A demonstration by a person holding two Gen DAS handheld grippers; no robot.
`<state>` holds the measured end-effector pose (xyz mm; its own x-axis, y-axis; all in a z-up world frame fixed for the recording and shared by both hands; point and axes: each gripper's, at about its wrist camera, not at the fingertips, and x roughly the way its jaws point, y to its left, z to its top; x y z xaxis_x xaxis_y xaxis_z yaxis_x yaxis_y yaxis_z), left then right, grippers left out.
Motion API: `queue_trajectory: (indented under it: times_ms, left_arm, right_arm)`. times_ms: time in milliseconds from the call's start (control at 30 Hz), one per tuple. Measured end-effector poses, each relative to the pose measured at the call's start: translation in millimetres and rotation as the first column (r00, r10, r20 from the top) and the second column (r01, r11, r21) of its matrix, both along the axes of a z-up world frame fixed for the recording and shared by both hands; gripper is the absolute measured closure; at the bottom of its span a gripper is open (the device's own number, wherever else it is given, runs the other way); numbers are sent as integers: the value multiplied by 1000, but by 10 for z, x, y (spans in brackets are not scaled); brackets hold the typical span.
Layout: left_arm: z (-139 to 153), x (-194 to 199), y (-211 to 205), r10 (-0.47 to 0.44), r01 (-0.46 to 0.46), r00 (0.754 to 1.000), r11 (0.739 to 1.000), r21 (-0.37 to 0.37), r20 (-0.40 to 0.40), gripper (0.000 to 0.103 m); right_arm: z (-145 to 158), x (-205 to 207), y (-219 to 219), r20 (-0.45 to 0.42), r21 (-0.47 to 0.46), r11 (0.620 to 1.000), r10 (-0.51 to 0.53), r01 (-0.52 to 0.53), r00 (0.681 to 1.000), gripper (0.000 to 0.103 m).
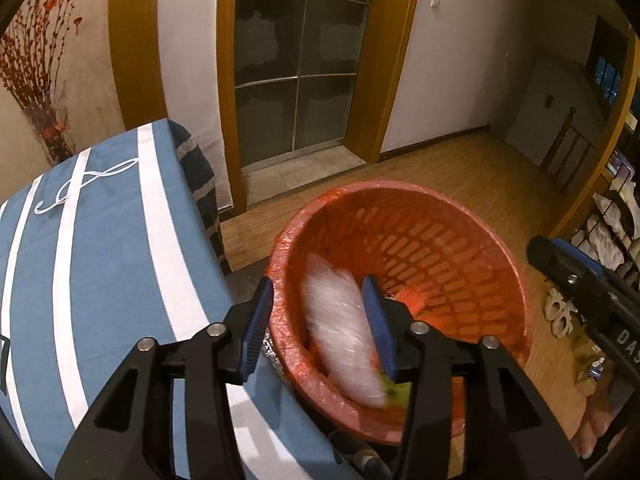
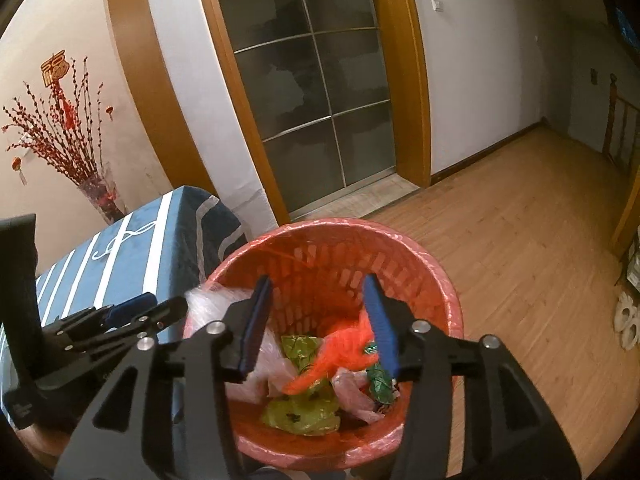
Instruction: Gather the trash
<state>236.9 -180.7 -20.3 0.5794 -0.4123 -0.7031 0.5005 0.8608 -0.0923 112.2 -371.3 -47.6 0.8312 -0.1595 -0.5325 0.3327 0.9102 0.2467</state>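
Over the red basket (image 1: pixel 472 264), which is standing on the wooden floor (image 1: pixel 460 168) just beside the edge of the table, both grippers are hanging with their jaws spread. The left gripper (image 1: pixel 320 320) is reaching past the table's edge and pointing down into the basket near its rim on the table side. A crumpled clear plastic wrapper (image 1: pixel 340 332) is showing between its blue pads (image 1: pixel 256 324), blurred, and it is lying apart from the left pad and right against the other one; whether that pad is pressing it I cannot tell. A bit of yellow-green is showing at the wrapper's lower end.

The right gripper (image 2: pixel 318 320) is pointing into the middle of the basket, and its pads (image 2: pixel 380 324) are pinching nothing. Below them, blurred, an orange scrap (image 2: pixel 336 356) is lying loose among the trash in the basket's bottom: a yellow-green bag (image 2: pixel 300 412), a green foil wrapper (image 2: pixel 380 380) and pale pink plastic (image 2: pixel 352 392). A thin red liner is folding over the basket's rim.

The table is wearing a blue cloth with white stripes (image 1: pixel 104 248), and a loop of white cord (image 1: pixel 80 184) is lying on it toward the far corner. Behind that corner a vase of red branches (image 2: pixel 68 148) is standing against the wall. A frosted glass door in a wooden frame (image 2: pixel 312 92) is facing both cameras beyond the basket.
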Motion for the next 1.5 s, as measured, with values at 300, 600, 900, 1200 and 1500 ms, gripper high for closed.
queue_trajectory:
  times_ms: [300,600,900,1200,1500]
  left_arm:
    - [285,-294,442,55,-55,992,998,-5,109,23]
    - [604,-931,1041,131,-125,957,991,-43,257,3]
    - [666,-1634,1598,299,-284,893,954,-94,335,3]
    - [609,-2162,1827,417,-400,829,908,-125,372,3]
    - [505,-2372,1890,440,-424,817,896,-130,372,3]
  right_arm:
    - [266,-409,208,92,-94,992,-80,89,993,7]
    - [619,-1101,760,194,-269,941,-155,205,969,4]
    - [607,-1647,1245,237,-285,932,-157,223,959,4]
    - [559,-1967,1598,247,-307,922,-162,236,955,4]
    - [434,-2196,1926,242,-354,903,-163,244,957,4]
